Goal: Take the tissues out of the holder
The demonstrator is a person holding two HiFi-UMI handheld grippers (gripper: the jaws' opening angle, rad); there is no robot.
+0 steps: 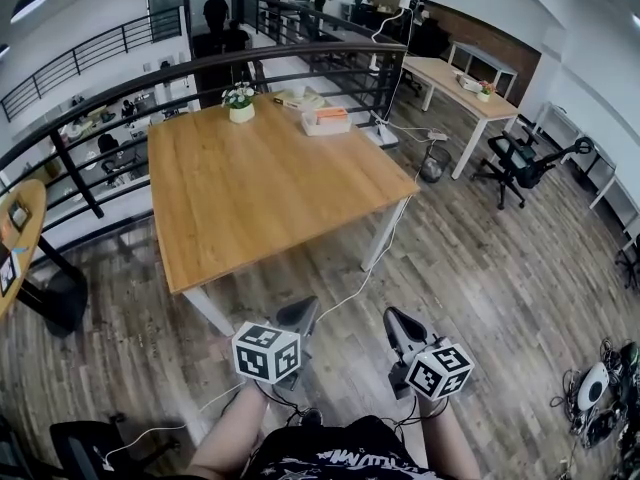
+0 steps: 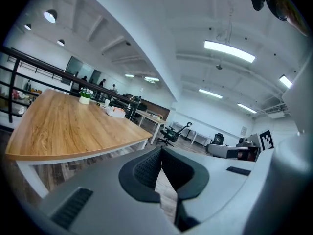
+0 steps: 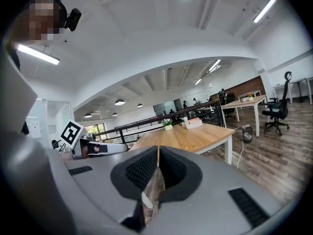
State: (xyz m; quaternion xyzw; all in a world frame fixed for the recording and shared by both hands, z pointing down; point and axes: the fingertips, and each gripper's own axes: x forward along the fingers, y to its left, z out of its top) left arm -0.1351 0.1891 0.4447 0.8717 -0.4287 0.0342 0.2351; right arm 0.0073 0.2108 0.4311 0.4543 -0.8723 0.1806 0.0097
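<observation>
Your right gripper (image 3: 158, 155) had its jaws pressed together, empty, at lower centre; beyond them stood the wooden table (image 3: 195, 137), bearing a tissue holder (image 3: 192, 124) and a small potted plant (image 3: 168, 125) at mid-frame.

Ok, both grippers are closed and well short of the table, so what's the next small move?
Probably walk closer first. The tissue holder sits at the far edge of the table, near the plant, while the left gripper and right gripper hang empty and shut over the floor, short of the near edge.
</observation>
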